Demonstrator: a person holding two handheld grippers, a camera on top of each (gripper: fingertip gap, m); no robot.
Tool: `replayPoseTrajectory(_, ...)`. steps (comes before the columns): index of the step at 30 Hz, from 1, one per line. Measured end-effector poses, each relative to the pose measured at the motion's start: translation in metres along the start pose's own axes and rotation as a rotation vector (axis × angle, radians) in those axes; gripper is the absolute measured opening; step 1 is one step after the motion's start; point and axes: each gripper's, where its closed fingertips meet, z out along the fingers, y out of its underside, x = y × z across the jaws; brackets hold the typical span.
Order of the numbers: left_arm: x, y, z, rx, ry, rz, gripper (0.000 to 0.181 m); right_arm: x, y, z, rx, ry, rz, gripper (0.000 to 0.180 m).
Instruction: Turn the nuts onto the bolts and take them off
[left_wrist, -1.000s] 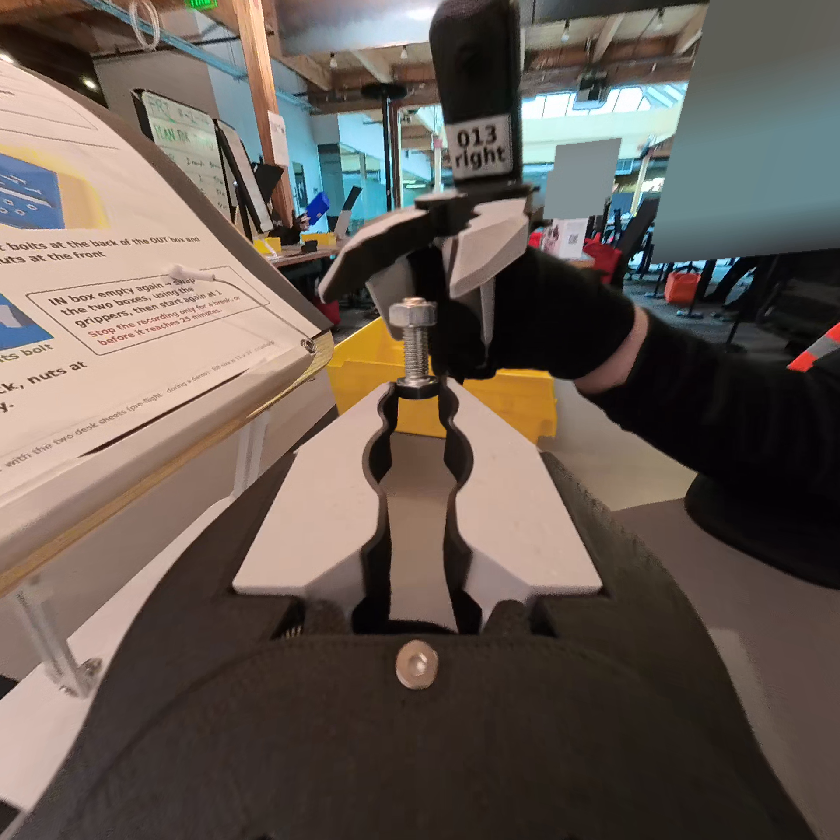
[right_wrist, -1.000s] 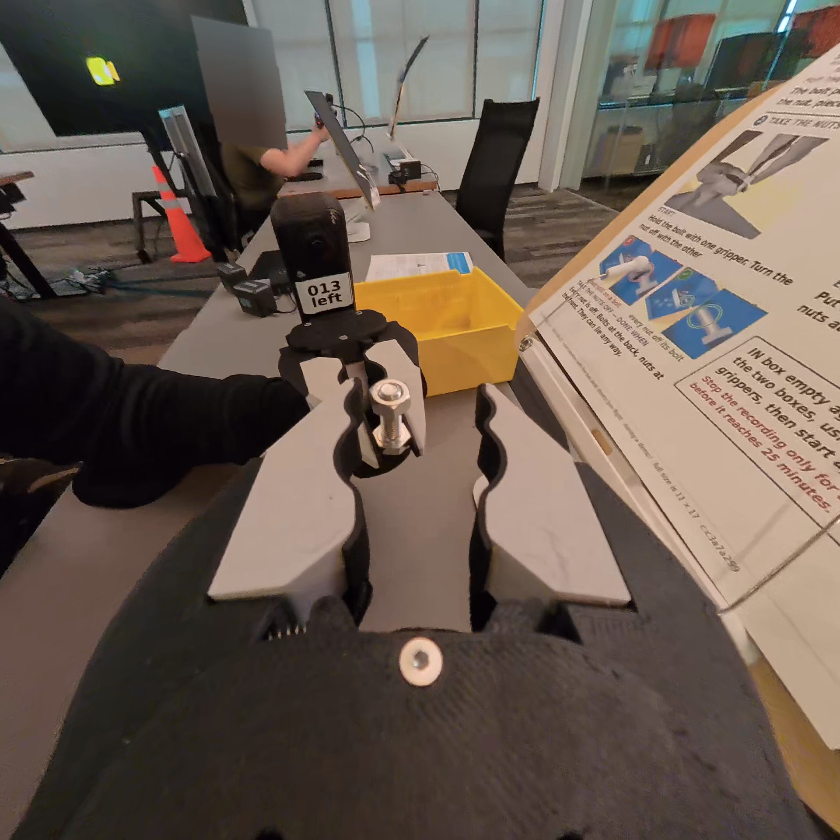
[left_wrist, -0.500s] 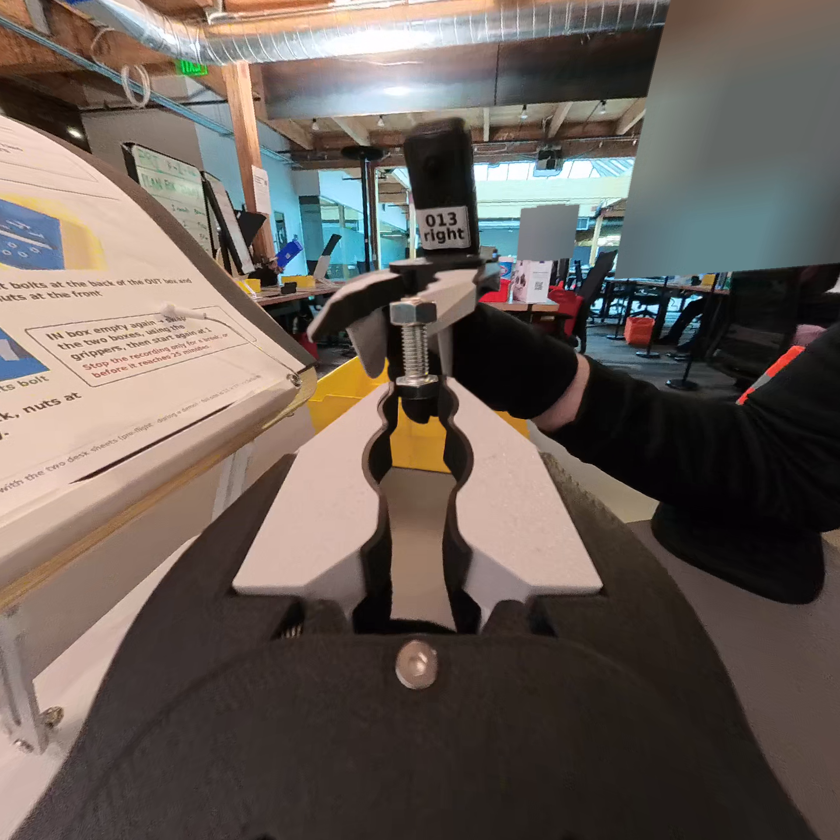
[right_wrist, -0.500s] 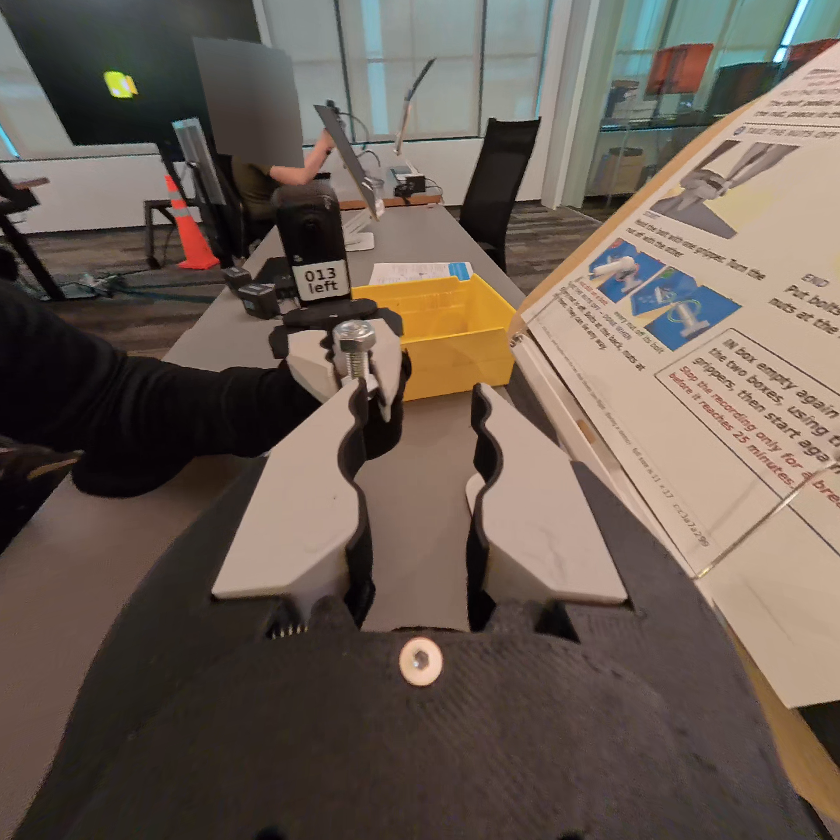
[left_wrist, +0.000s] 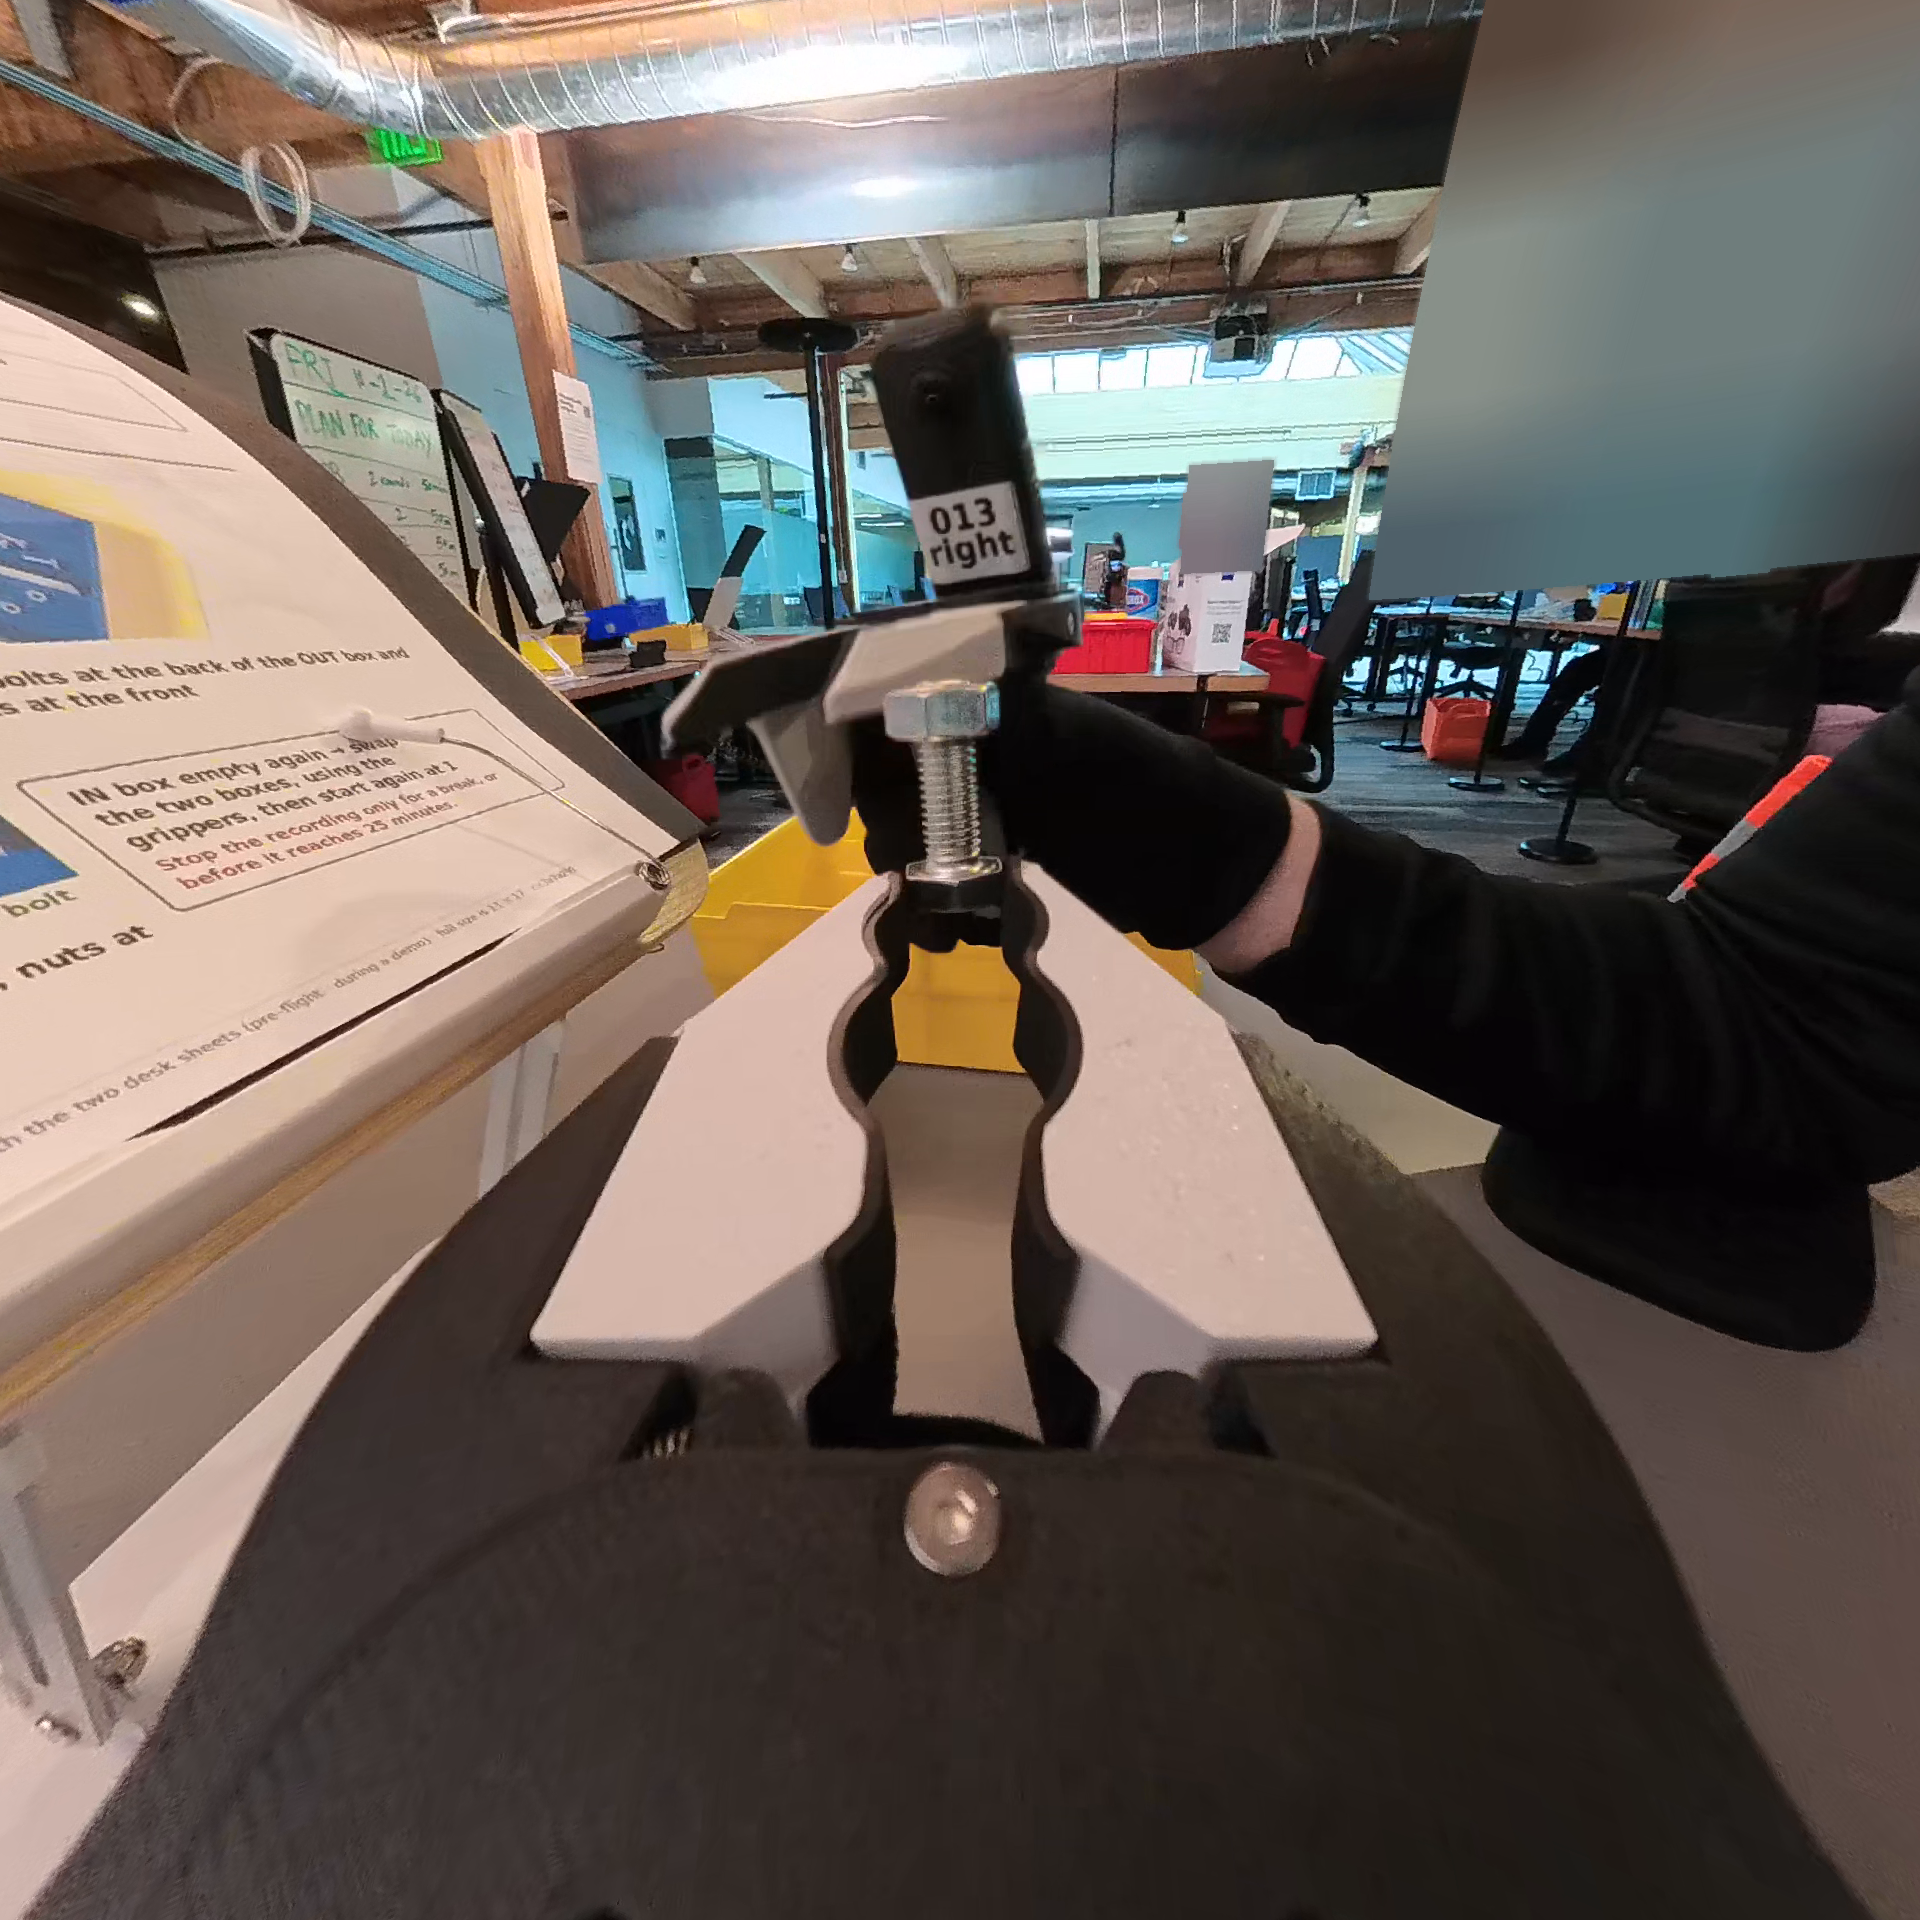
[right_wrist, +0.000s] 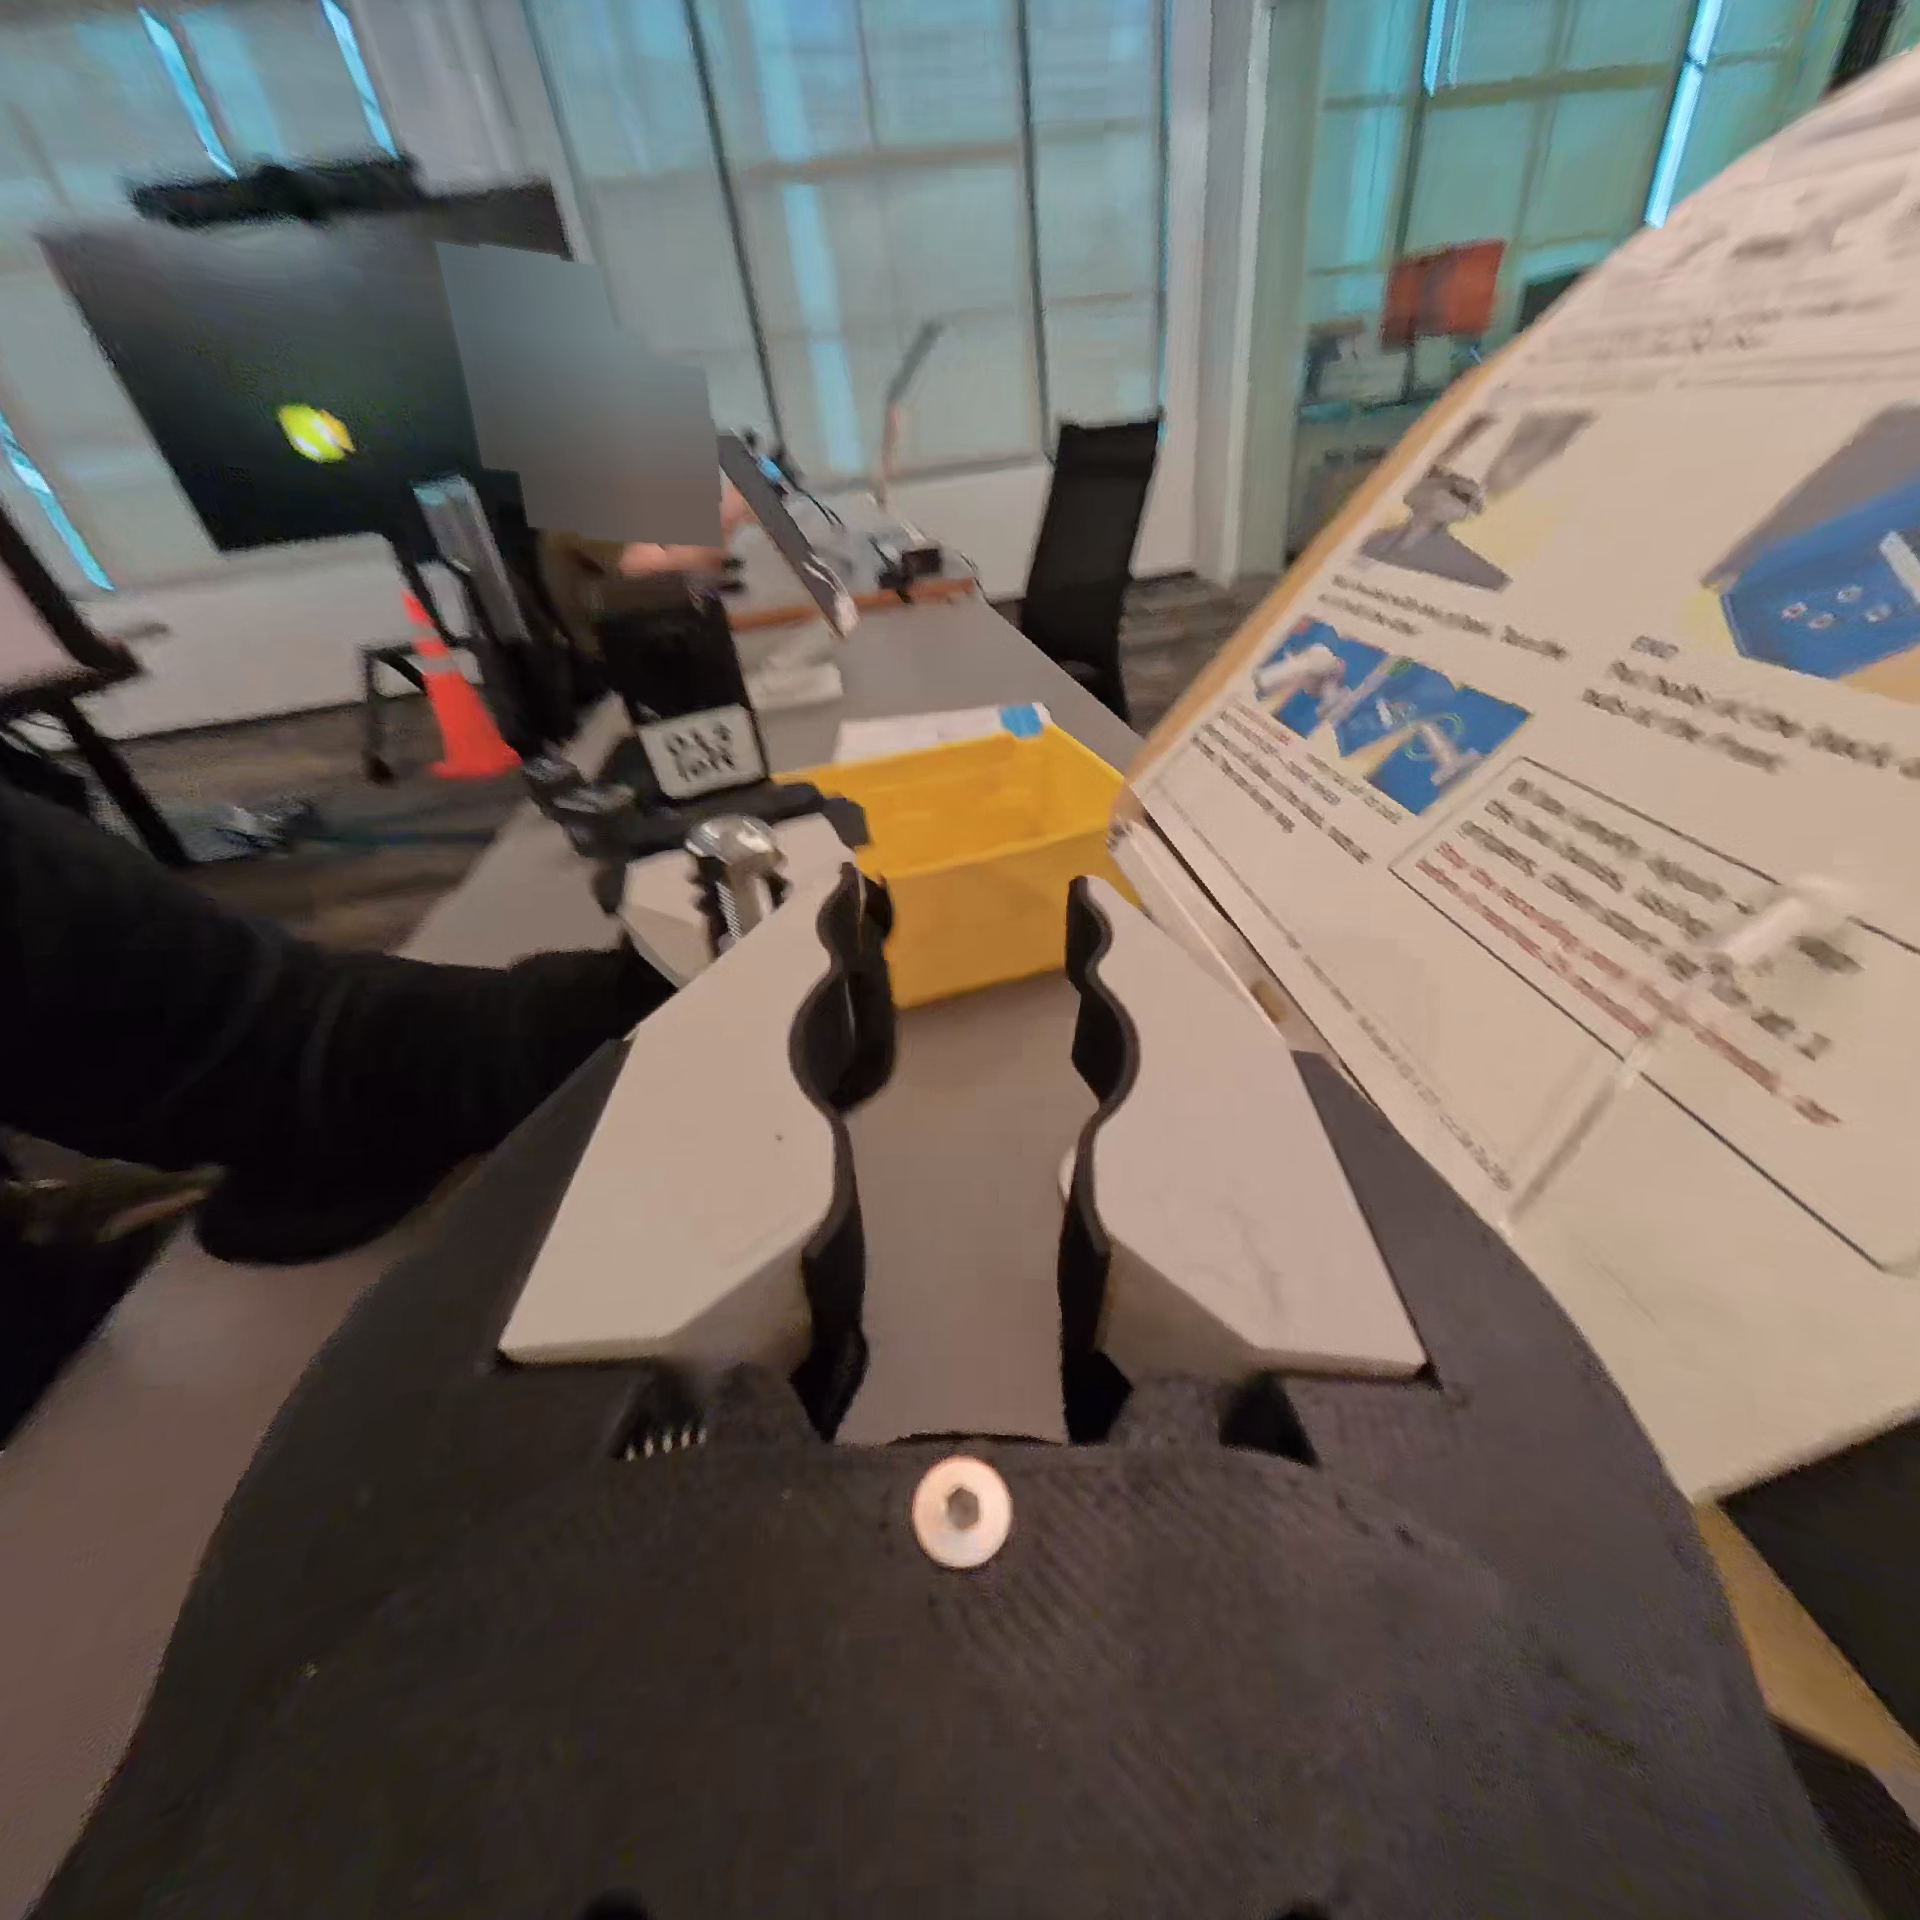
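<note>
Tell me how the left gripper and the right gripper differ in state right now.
The left gripper is shut on the nut at the low end of the upright bolt; the right gripper is open and holds nothing. The left sits at the bolt, the right beside it. Both have grey fingers with black wavy pads.

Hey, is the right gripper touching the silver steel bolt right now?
Apart. The right wrist view shows the right gripper open with only table between its fingers, while the bolt stands off to its left in the left gripper.
</note>
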Motion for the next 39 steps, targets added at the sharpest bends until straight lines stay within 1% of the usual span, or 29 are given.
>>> replayPoseTrajectory(2,-0.001,0.004,0.001,-0.007,-0.003,-0.006,0.016,-0.016,-0.007,0.004,0.025,-0.067,-0.018,0.043)
replayPoseTrajectory(5,-0.002,0.006,0.002,-0.007,-0.007,-0.016,0.015,-0.034,0.007,0.023,-0.069,-0.108,-0.093,0.048)
replayPoseTrajectory(7,-0.002,0.005,0.002,-0.008,-0.006,-0.011,0.015,-0.034,0.013,0.030,-0.099,-0.104,-0.098,0.051)
replayPoseTrajectory(10,-0.002,0.003,0.001,-0.005,-0.007,-0.007,0.015,-0.030,0.008,0.026,-0.056,-0.105,-0.056,0.055)
replayPoseTrajectory(13,0.000,0.002,0.000,0.000,0.003,-0.003,0.016,-0.005,0.007,0.011,-0.042,-0.003,-0.023,0.041)
replayPoseTrajectory(14,-0.001,0.003,0.000,-0.011,-0.005,0.005,0.016,-0.002,0.005,0.006,-0.027,-0.005,0.002,0.037)
replayPoseTrajectory(15,-0.002,0.004,0.001,-0.020,-0.012,0.008,0.016,-0.005,0.004,0.003,-0.015,-0.030,0.010,0.038)
replayPoseTrajectory(17,-0.003,0.007,0.002,-0.017,-0.009,-0.007,0.016,-0.016,0.001,0.007,-0.018,-0.071,-0.025,0.047)
replayPoseTrajectory(21,-0.003,0.008,0.002,-0.013,-0.010,-0.012,0.015,-0.037,0.013,0.027,-0.091,-0.127,-0.094,0.048)
replayPoseTrajectory(25,-0.003,0.005,0.001,-0.010,-0.013,-0.007,0.015,-0.027,0.012,0.025,-0.065,-0.102,-0.051,0.049)
replayPoseTrajectory(26,-0.004,0.004,0.000,-0.005,-0.013,-0.009,0.015,-0.020,0.012,0.021,-0.061,-0.079,-0.034,0.039)
replayPoseTrajectory(28,-0.003,0.004,0.000,-0.013,-0.008,0.001,0.015,-0.009,0.009,0.009,-0.026,-0.053,-0.006,0.042)
replayPoseTrajectory(30,-0.003,0.005,0.001,-0.017,-0.010,-0.002,0.016,-0.010,0.005,0.004,-0.005,-0.070,-0.003,0.046)
replayPoseTrajectory(32,-0.003,0.007,0.002,-0.018,-0.009,-0.007,0.016,-0.020,0.004,0.009,-0.018,-0.098,-0.036,0.053)
replayPoseTrajectory(34,-0.003,0.008,0.002,-0.018,-0.010,-0.008,0.016,-0.031,0.008,0.019,-0.046,-0.129,-0.069,0.055)
replayPoseTrajectory(37,-0.003,0.007,0.002,-0.018,-0.009,-0.006,0.015,-0.036,0.012,0.028,-0.067,-0.137,-0.078,0.046)
replayPoseTrajectory(39,-0.002,0.006,0.001,-0.014,-0.007,-0.004,0.015,-0.027,0.011,0.025,-0.049,-0.109,-0.056,0.041)
